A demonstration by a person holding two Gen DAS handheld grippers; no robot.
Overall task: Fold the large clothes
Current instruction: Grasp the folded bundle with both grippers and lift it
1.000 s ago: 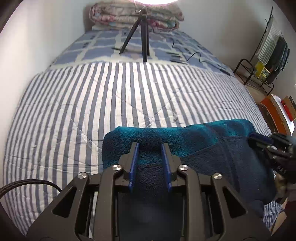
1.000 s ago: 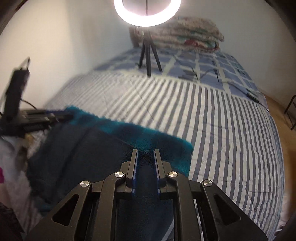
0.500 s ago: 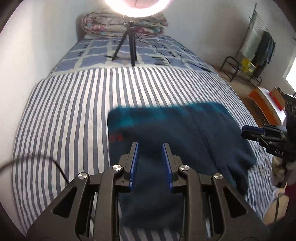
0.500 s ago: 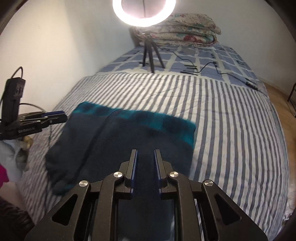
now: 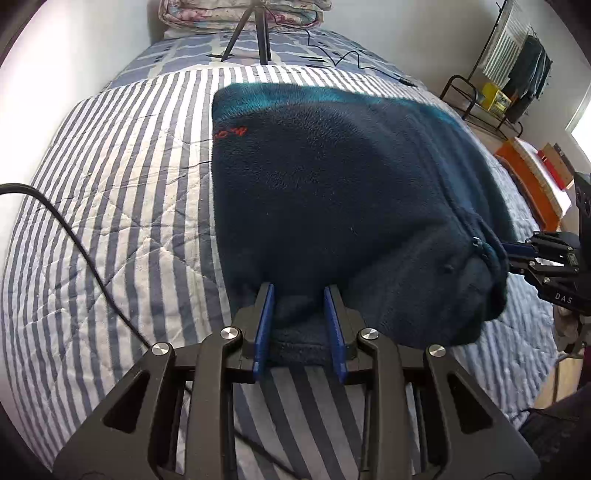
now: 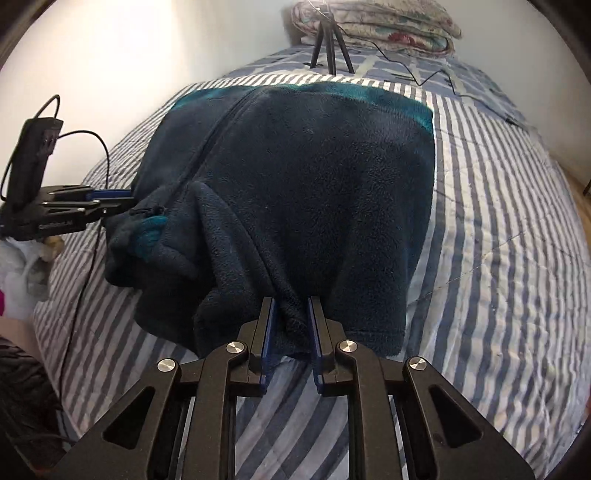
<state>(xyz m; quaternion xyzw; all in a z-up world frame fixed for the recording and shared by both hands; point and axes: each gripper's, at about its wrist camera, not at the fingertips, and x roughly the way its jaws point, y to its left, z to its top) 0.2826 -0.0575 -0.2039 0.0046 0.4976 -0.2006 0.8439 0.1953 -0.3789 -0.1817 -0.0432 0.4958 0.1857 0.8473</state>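
Note:
A dark navy fleece jacket [image 5: 332, 192] with a teal far edge and a small red logo lies spread on the striped bed; it also shows in the right wrist view [image 6: 314, 184]. My left gripper [image 5: 299, 295] is shut on the jacket's near edge. My right gripper [image 6: 290, 306] is shut on a bunched fold of the jacket's near edge. Each gripper shows from the side in the other's view, the right one [image 5: 517, 254] and the left one [image 6: 110, 195] both at the jacket's collar end.
The blue and white striped quilt [image 5: 129, 184] covers the bed. A tripod [image 5: 255, 33] and cables stand at the far end, before folded blankets [image 6: 380, 22]. A black cable [image 5: 74, 236] crosses the quilt at left. A clothes rack [image 5: 517, 74] and orange box [image 5: 528, 177] stand right of the bed.
The jacket has come down from being held up and now lies spread flat on the quilt. Both grippers have lowered toward the bed, still holding its near edge.

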